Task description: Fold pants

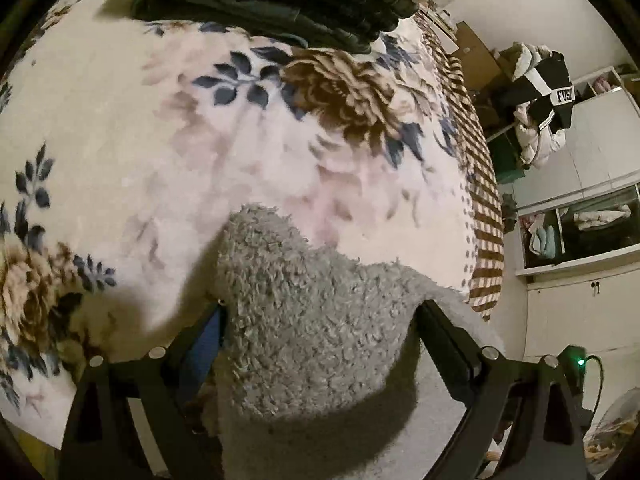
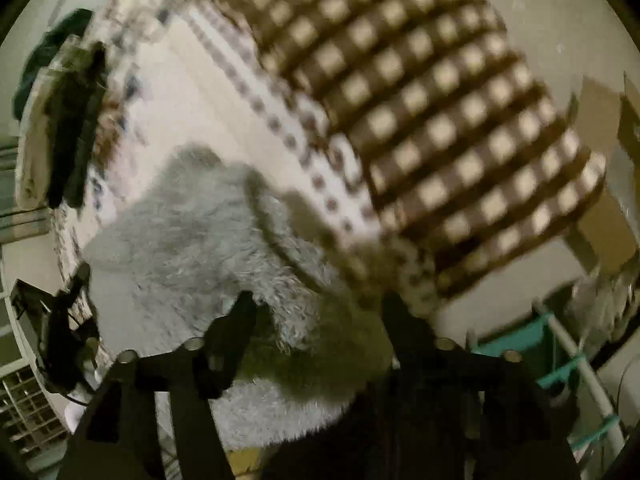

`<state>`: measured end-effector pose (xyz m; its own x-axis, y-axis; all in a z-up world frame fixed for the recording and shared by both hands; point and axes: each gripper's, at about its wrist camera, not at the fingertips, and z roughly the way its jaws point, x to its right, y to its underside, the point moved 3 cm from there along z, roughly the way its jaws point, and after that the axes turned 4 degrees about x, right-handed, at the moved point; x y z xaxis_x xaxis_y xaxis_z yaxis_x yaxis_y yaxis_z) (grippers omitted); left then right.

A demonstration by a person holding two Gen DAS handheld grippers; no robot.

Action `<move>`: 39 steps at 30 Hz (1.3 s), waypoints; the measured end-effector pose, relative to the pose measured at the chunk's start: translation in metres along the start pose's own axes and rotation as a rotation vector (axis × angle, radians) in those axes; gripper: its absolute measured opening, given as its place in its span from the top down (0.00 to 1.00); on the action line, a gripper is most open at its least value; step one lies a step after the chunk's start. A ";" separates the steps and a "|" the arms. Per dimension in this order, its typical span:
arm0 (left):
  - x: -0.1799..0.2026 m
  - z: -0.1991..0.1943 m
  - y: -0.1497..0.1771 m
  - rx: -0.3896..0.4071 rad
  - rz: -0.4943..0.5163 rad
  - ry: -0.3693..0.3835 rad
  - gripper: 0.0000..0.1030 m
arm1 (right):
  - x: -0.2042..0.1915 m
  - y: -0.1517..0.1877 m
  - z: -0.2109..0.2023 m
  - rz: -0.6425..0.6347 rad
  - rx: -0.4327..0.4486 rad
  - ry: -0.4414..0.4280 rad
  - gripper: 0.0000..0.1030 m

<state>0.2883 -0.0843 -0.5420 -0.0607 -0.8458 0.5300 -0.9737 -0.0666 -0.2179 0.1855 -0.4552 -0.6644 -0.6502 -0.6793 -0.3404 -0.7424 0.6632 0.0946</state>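
Note:
The pants (image 1: 316, 320) are grey and fluffy. In the left wrist view they bulge up between my left gripper's (image 1: 320, 304) two black fingers, which are closed on a thick bunch of the fabric, held over the floral blanket (image 1: 160, 140). In the right wrist view, which is blurred by motion, the pants (image 2: 192, 232) spread over the bed and my right gripper (image 2: 316, 304) is closed on their near edge. My left gripper also shows at the far left of that view (image 2: 64, 320), holding the other end.
A pile of dark folded clothes (image 1: 280, 4) lies at the far end of the bed. The brown checked blanket border (image 2: 440, 120) hangs over the bed's edge. White cabinets (image 1: 580, 240) and hanging clothes (image 1: 540, 100) stand on the right. A teal rack (image 2: 560, 360) stands by the bed.

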 end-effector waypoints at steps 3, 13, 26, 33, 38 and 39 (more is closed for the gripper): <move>0.001 -0.010 -0.001 0.012 0.002 0.007 0.09 | -0.033 -0.009 -0.031 -0.118 0.157 -0.084 0.21; -0.007 -0.005 -0.009 0.001 0.005 -0.011 0.08 | -0.108 -0.058 0.024 -0.309 0.094 -0.068 0.87; -0.009 -0.031 -0.010 0.033 -0.068 0.070 0.09 | -0.062 -0.048 0.009 -0.144 0.077 -0.186 0.22; -0.003 -0.021 -0.004 0.007 -0.011 0.044 0.09 | -0.058 -0.034 0.033 -0.165 -0.040 -0.227 0.17; -0.005 -0.016 -0.006 0.005 0.002 0.027 0.09 | -0.081 -0.043 0.025 -0.232 0.095 -0.245 0.76; -0.006 -0.016 -0.006 0.009 0.000 0.031 0.09 | -0.084 -0.045 0.015 -0.243 0.143 -0.243 0.76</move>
<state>0.2913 -0.0705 -0.5305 -0.0674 -0.8291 0.5551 -0.9716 -0.0720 -0.2254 0.2757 -0.4235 -0.6544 -0.3876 -0.7396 -0.5502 -0.8292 0.5405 -0.1423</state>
